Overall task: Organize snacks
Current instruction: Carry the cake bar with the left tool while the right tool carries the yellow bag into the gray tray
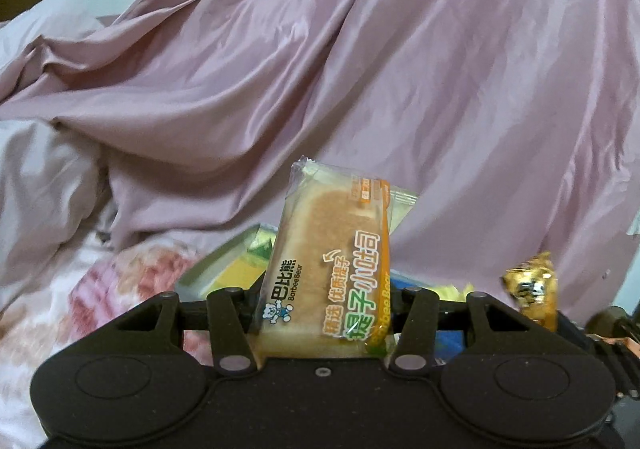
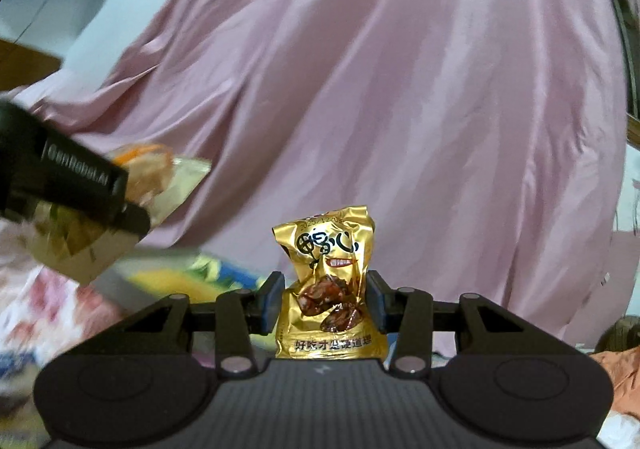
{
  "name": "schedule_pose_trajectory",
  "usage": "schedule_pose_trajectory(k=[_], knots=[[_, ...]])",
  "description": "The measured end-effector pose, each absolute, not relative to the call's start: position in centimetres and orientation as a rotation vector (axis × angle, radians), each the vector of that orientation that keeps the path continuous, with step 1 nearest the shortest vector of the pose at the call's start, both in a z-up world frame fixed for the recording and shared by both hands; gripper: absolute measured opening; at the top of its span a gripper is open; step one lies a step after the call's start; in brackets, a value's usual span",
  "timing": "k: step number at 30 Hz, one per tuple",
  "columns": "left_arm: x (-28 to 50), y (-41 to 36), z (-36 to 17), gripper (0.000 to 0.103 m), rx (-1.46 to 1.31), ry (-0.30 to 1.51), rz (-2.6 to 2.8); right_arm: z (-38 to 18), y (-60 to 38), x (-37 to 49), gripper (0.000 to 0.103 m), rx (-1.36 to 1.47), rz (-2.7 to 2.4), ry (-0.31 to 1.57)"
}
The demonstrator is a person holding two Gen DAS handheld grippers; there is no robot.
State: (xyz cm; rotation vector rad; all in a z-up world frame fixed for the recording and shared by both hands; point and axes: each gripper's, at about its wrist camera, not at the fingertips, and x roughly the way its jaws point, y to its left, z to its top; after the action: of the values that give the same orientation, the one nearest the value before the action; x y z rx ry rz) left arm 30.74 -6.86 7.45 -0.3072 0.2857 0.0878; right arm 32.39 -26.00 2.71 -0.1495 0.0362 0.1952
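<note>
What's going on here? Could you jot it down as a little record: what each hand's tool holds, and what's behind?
Left gripper: jaws shut on a clear-wrapped slice of small toast with orange lettering, held upright
Right gripper: jaws shut on a crinkled gold foil snack packet, upright
Backdrop: pink satin sheet, heavily folded
Below: floral bedding; box with yellow and blue contents, partly hidden

We look out from both wrists, each camera sitting just behind its own jaws and facing along them, roughly level, toward the pink sheet (image 1: 400, 69) that fills the far scene. Both views sit very near what is held. The left view catches the gold packet (image 1: 534, 289) at its right edge; the right view catches the left gripper (image 2: 132, 205) at its left.
</note>
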Motion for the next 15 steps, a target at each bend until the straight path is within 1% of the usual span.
schedule_pose_trajectory(k=[9,15], knots=[[37.5,-7.9,6.8,0.052,-0.29,0.273,0.116,1.5,-29.2,36.8,0.049,-0.062,0.119,0.022],[40.1,-9.6,5.5,0.052,-0.263,0.327,0.102,0.4,-29.9,39.2,0.049,-0.028,0.145,0.095]])
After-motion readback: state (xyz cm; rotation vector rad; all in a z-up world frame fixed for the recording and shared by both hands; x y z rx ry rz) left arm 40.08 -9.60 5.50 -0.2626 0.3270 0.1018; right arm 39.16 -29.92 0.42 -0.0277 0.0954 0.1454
